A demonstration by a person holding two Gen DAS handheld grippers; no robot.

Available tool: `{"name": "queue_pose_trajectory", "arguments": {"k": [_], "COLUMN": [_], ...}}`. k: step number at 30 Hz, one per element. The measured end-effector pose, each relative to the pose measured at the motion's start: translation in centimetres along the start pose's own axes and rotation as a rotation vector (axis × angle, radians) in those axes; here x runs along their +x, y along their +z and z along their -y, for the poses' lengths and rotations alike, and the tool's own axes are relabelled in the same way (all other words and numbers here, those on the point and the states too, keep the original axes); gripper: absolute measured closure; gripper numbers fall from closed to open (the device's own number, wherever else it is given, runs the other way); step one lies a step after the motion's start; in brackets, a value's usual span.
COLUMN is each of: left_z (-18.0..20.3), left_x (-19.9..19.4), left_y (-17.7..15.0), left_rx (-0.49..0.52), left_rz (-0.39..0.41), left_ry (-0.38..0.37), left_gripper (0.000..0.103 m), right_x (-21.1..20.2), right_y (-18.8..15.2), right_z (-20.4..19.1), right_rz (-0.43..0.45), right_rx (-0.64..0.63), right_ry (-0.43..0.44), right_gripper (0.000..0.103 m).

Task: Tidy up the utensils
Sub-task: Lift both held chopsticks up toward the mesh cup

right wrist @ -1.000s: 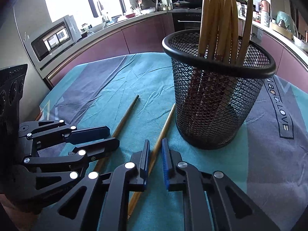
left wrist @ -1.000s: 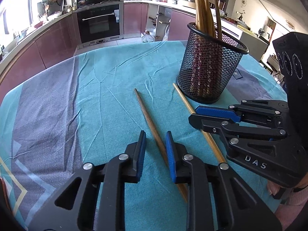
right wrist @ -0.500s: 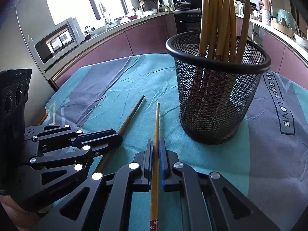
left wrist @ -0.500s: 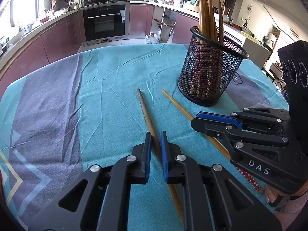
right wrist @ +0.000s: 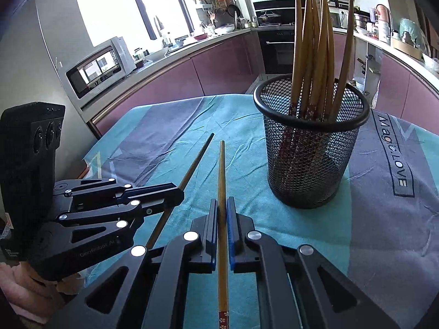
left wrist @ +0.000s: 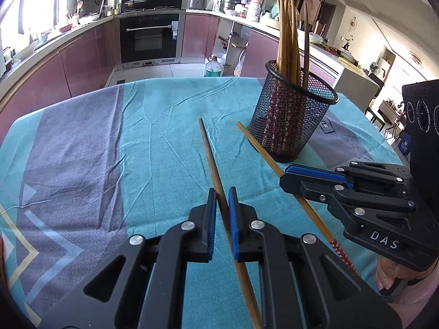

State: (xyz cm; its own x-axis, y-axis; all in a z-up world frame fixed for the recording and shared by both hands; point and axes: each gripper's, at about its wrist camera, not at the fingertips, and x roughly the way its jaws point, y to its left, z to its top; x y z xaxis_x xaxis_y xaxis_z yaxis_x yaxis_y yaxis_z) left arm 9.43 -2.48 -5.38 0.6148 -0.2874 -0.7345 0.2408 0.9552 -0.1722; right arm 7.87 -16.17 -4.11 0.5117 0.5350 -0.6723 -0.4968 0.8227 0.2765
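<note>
The landmark here is the black wire-mesh cup (right wrist: 311, 148), a round holder with a solid rim standing upright on a teal and grey-purple tablecloth (left wrist: 153, 170); it already holds a bundle of long bamboo chopsticks (right wrist: 315, 52), standing tips up and fanned slightly, their lower ends dark red with a small flower print that shows through the mesh. Two more chopsticks are outside the cup, to its left in both views. The darker brown chopstick (left wrist: 212, 164), slim and tapering to a narrow tip that points away towards the kitchen, is the one farther from the cup; the left gripper (left wrist: 222, 200) has its blue-padded fingers closed on it, gripping it partway along the shaft, with the thicker end running back under the gripper body. The lighter, golden chopstick (right wrist: 221, 175) is the one nearer the cup, its tip just short of the cup's base in the left wrist view; the right gripper (right wrist: 222, 208) has its fingers clamped tight on it, and behind the pads the shaft ends in the same red flowered band. Whether either stick touches the cloth I cannot tell. A hand in a pink sleeve (left wrist: 411, 298) shows at the lower right, below the right gripper.
</note>
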Motion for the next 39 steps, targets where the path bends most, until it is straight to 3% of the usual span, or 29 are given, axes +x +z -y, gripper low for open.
{"name": "queue_pose_trajectory", "arguments": {"k": [24, 28, 34, 39], "left_z": [-0.1, -0.2, -0.3, 0.0], "left_x": [-5.6, -5.1, -2.3, 0.1], "left_y": [0.5, 0.3, -0.1, -0.2], "left_rx": [0.018, 0.026, 0.033, 0.053], "left_rz": [0.088, 0.071, -0.004, -0.051], "left_ry": [-0.065, -0.043, -0.01, 0.024], "left_gripper": [0.097, 0.097, 0.08, 0.079], "right_x": [-5.6, -5.7, -5.8, -5.9], "right_y": [0.7, 0.6, 0.5, 0.5], "right_z": [0.5, 0.6, 0.7, 0.7], "right_rz": [0.123, 0.126, 0.125, 0.126], "right_rx": [0.021, 0.022, 0.024, 0.026], "right_ry": [0.028, 0.026, 0.028, 0.025], "right_gripper": [0.098, 0.098, 0.098, 0.098]}}
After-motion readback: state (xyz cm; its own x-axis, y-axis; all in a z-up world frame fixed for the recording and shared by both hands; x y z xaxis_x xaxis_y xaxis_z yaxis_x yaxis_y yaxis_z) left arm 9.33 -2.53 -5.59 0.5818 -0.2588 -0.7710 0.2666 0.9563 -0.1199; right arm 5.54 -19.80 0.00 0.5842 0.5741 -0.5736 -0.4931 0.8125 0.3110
